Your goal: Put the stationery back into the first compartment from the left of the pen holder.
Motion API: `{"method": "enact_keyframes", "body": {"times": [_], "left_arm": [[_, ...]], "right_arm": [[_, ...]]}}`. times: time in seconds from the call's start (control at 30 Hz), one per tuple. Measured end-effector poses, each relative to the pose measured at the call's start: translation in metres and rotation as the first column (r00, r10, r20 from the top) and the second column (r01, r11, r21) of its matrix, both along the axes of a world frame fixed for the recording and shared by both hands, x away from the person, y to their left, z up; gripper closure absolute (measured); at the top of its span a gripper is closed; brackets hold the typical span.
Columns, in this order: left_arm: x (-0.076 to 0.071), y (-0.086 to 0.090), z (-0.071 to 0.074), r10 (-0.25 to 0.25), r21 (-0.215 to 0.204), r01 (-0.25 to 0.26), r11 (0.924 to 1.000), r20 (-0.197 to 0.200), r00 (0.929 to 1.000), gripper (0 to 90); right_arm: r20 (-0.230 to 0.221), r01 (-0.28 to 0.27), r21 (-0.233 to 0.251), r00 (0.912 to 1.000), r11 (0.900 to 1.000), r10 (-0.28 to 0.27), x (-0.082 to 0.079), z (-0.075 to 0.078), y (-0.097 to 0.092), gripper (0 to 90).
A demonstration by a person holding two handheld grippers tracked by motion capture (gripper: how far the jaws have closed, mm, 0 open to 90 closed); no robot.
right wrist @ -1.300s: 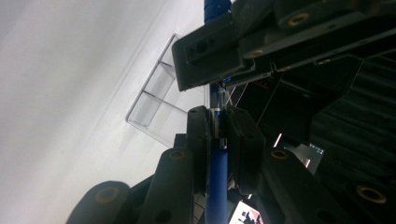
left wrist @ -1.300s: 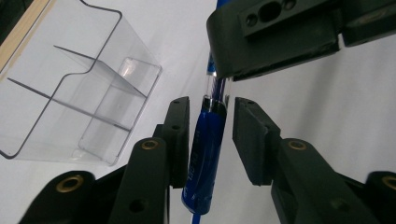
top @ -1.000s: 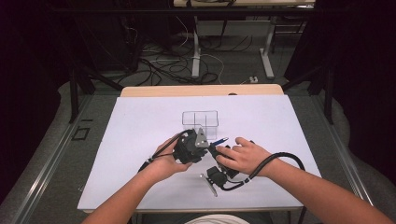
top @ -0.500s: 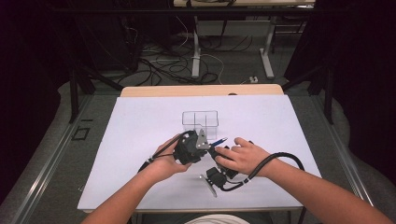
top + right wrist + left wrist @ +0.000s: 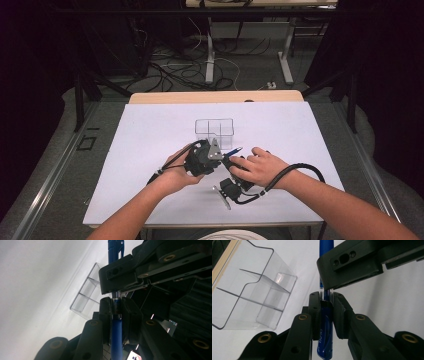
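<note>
A blue pen (image 5: 233,150) is held just above the white table cover, in front of the clear divided box (image 5: 214,128). My left gripper (image 5: 220,156) is shut on the pen's barrel (image 5: 325,327); in the left gripper view its pads (image 5: 315,305) press the barrel from both sides. My right gripper (image 5: 229,162) comes from the opposite end and is shut on the same pen (image 5: 116,337), around its silver ring. Its jaws have just eased open slightly, with the pen still between them. The two grippers' tips nearly meet (image 5: 120,277). The pen's clip end (image 5: 116,247) sticks out past them.
The clear box (image 5: 254,297) has several compartments and stands just beyond the grippers. The white cover (image 5: 150,135) lies on a wooden table whose far edge (image 5: 215,96) shows behind. Black cables (image 5: 295,167) trail from the grippers. Table legs and cables crowd the floor beyond.
</note>
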State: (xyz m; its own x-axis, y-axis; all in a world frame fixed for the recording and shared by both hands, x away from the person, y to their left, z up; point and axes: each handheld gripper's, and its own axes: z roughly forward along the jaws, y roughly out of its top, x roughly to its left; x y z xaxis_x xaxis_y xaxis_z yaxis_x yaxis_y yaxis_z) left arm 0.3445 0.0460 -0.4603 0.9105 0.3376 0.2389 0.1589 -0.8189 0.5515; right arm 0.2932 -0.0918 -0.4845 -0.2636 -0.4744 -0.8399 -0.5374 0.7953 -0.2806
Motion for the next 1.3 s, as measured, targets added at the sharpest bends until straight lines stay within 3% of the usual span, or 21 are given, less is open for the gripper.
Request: {"method": "enact_keyframes", "body": {"times": [0.3,0.37,0.4,0.47,0.63,0.8,1.03,1.13,1.23,1.3], "left_arm": [[0.007,0.007,0.001,0.083,-0.02,-0.083,0.9963,-0.01,0.9965,78.8],[0.008,0.01,0.001,0.132,-0.024,-0.133,0.9909,-0.003,0.9912,78.8],[0.009,0.011,0.001,0.156,-0.055,-0.156,0.9863,-0.006,0.9878,78.7],[0.011,0.014,0.001,0.18,-0.088,-0.181,0.9796,-0.022,0.9835,78.8],[0.016,0.02,0.003,0.21,-0.114,-0.212,0.9706,-0.031,0.9772,78.8],[0.021,0.026,0.006,0.234,-0.146,-0.239,0.9599,-0.055,0.9708,78.9],[0.026,0.032,0.01,0.25,-0.183,-0.258,0.9488,-0.067,0.9661,78.9],[0.028,0.033,0.012,0.26,-0.194,-0.27,0.9432,-0.075,0.9627,78.8],[0.031,0.035,0.013,0.281,-0.211,-0.3,0.9301,-0.117,0.9526,78.9],[0.033,0.037,0.015,0.28,-0.217,-0.301,0.9285,-0.124,0.9521,78.9]], "right_arm": [[0.01,0.014,0.028,0.9998,0.9995,-0.015,0.002,-0.001,-0.005,59.5],[0.007,0.018,0.038,0.9998,0.9991,-0.018,0.002,-0.001,-0.006,56.8],[-0.008,0.035,0.064,0.9994,0.9973,-0.035,0.001,-0.002,-0.007,56.0],[-0.013,0.041,0.092,0.9991,0.9949,-0.04,0.001,-0.003,-0.008,52.4],[-0.046,0.084,0.102,0.9958,0.9912,-0.08,0.004,0.001,-0.01,51.6],[-0.079,0.129,0.144,0.9898,0.9811,-0.119,0.009,0.004,-0.011,49.2],[-0.12,0.195,0.151,0.9767,0.9691,-0.178,0.013,0.005,-0.011,46.6],[-0.145,0.238,0.175,0.966,0.9554,-0.214,0.014,0.005,-0.012,45.0],[-0.154,0.248,0.195,0.9632,0.9488,-0.221,0.015,0.005,-0.012,42.6],[-0.158,0.253,0.235,0.9626,0.9385,-0.22,0.016,0.005,-0.012,39.4]]}}
